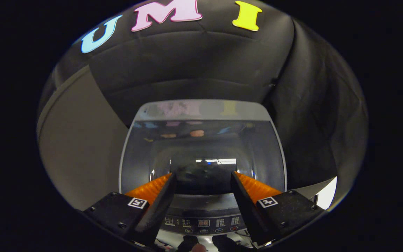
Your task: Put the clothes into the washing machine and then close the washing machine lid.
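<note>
Open tool [203,178] above closed washer lid [203,147]

Tongs [203,175] spread apart and empty at lower centre, above the washing machine's [201,115] closed glass lid [201,147]; its control panel [203,222] shows between the fingers

- Your booth is dim; the cloth wall [201,66] swallows most light
- You get glare on the washing machine lid [203,154]: a bright strip at centre of the frame, plus faint coloured reflections along its upper part
- Your fisheye bends straight lines hard toward the edges
- A blown-out white patch sits at lower right
- The fingers [159,203] of your spread, empty gripper [203,180] look soft at the bottom
</note>
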### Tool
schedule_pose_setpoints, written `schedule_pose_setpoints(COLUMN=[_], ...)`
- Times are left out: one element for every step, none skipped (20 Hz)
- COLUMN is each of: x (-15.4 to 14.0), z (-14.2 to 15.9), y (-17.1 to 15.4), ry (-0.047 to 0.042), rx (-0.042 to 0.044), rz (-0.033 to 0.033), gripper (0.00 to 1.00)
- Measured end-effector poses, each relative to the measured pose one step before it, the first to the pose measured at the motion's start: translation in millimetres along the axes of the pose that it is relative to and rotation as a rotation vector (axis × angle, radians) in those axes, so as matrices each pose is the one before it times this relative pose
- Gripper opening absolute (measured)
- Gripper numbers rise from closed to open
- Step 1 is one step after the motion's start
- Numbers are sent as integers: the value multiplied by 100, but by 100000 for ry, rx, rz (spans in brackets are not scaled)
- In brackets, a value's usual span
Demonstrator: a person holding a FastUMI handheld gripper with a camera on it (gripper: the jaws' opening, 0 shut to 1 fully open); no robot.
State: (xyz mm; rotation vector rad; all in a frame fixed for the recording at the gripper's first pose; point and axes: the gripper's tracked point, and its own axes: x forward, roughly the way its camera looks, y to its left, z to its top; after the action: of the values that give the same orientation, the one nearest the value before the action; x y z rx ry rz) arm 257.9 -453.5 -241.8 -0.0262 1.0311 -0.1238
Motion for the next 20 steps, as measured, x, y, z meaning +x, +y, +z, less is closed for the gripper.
schedule_pose_setpoints(x=[259, 55, 110, 124, -140, -118, -175, -243, -309, -1225, -1176, -1397, -1153, -1221, -1154, -1052, -1086, -1305, -863, -584], z=[-673, -508, -157, -263, -180, 119, 225, 516, 794, 1492, 1768, 1968, 2071, 1885, 2332, 1989, 2148, 2250, 2175, 2154], y=[-49, -2, 105, -96, 78, -9, -28, 123, -21, -93, 48, 228, 56, 211, 453, 379, 510, 514, 427, 443], ry=[1650, 1134, 395, 933, 396, -124, -535, -1600, -3056, -4367, -5271, -5871, -6103, -6317, -7174, -6804, -6056, -6443, -5446, -4858], rx=[-279, 117, 363, 137, 132, 49, -93, 96, 391, 695, 1196, 1194, 1400, 1919, 1626, 537, -523, -1380, -1838, -1816], rz=[-542, 5, 194, -491, 264, 33, 76, 678, -39, -349, 582, 505, 539, 536, 1291, 898, 1260, 788, 892, 1291], gripper=[98, 99, 99, 98, 99, 98, 98, 98, 98, 99, 99, 99, 99, 98, 98, 98, 98, 98, 99, 99])
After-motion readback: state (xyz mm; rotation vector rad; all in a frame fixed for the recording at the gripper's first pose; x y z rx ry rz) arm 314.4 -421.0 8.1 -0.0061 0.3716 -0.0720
